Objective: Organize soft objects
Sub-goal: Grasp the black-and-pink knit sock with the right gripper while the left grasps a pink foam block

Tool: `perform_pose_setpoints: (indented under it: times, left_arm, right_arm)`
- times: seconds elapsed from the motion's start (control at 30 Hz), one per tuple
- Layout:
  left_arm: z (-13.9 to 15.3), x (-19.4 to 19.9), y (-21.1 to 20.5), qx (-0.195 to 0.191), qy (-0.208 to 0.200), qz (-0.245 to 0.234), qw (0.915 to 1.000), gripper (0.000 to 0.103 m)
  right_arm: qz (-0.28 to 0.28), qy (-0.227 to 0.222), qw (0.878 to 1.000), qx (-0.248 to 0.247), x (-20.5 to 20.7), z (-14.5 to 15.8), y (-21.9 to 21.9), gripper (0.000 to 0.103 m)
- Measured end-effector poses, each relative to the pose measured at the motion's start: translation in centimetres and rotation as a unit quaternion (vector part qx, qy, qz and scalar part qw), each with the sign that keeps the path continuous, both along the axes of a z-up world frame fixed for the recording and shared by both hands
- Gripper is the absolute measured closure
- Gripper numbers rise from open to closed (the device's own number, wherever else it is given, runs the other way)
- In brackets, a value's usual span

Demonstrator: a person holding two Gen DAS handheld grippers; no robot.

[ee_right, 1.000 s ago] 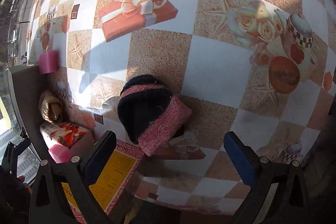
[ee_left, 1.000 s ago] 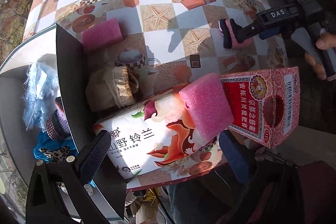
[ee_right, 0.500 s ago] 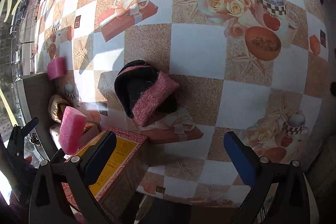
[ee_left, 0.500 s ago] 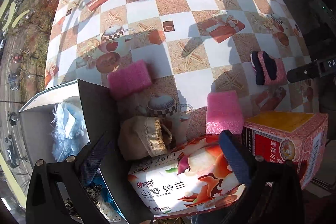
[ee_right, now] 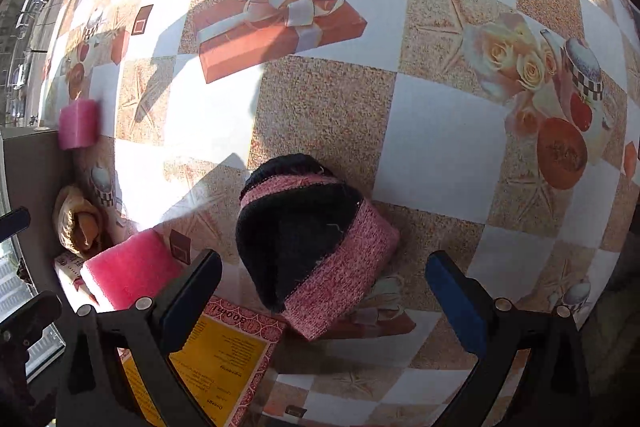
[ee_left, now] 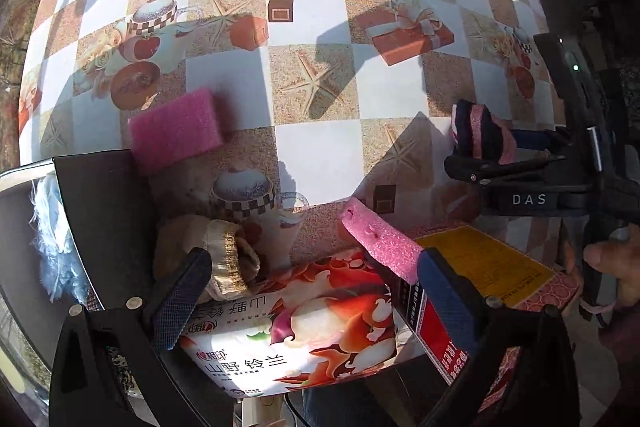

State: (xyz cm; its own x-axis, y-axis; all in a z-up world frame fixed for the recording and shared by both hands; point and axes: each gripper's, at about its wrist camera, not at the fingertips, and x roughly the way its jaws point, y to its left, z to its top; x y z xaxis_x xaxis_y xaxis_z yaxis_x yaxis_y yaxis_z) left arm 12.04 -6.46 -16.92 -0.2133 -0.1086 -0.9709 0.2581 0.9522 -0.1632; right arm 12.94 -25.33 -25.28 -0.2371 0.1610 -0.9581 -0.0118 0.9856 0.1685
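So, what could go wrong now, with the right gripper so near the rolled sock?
1. The right gripper is open around the rolled sock, with the red box close beside it; one finger may catch the box.
2. A pink sponge lies tilted across the tissue pack and the box. A bump could make it slide off.

Both wrist views look down, sharing the folded sock (ee_left: 482, 135) (ee_right: 316, 247).

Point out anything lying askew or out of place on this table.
One pink sponge sits tilted, propped across the tissue pack and the red box instead of flat on the table. The other pink sponge lies flat.
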Motion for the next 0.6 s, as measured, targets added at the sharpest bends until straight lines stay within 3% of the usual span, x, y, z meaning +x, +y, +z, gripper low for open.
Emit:
perform_pose_setpoints:
  times: [0.1, 0.13, 0.2, 0.23, 0.37, 0.5, 0.57, 0.6]
  left_arm:
    - [-1.4, 0.1, -0.9, -0.002, 0.027, 0.004, 0.9996, 0.0]
    - [-1.8, 0.2, -1.1, -0.004, 0.035, 0.006, 0.9993, 0.0]
    - [-2.4, 0.5, -1.7, -0.012, 0.051, 0.009, 0.9986, 0.0]
    - [-2.7, 0.6, -2.0, -0.013, 0.058, 0.01, 0.9982, 0.0]
    - [-4.4, 1.1, -2.9, -0.01, 0.096, 0.022, 0.9951, 0.001]
    - [-6.2, 0.8, -4.1, -0.004, 0.139, 0.011, 0.9902, 0.019]
    - [-7.1, 0.6, -4.2, 0.007, 0.153, 0.01, 0.9881, 0.033]
    - [-7.5, 0.7, -4.2, 0.002, 0.163, 0.017, 0.9864, 0.047]
  right_arm:
    - [-0.007, -0.014, 1.0, -0.003, -0.2, 0.1, -0.3, 0.001]
    - [-0.004, -0.022, 1.0, -0.009, -0.3, 0.4, -0.5, 0.009]
    - [0.009, -0.045, 0.999, -0.014, -0.3, 1.5, -0.7, 0.035]
    - [0.01, -0.048, 0.999, -0.005, -0.2, 1.8, -0.9, 0.06]
    - [-0.034, -0.046, 0.998, 0.027, -0.1, 2.6, -2.8, 0.063]
    - [-0.061, -0.054, 0.995, 0.054, -0.6, 3.9, -4.1, 0.063]
    - [-0.07, -0.062, 0.994, 0.061, -0.9, 4.9, -4.6, 0.063]
    - [-0.076, -0.067, 0.993, 0.064, -1.2, 5.5, -4.8, 0.063]
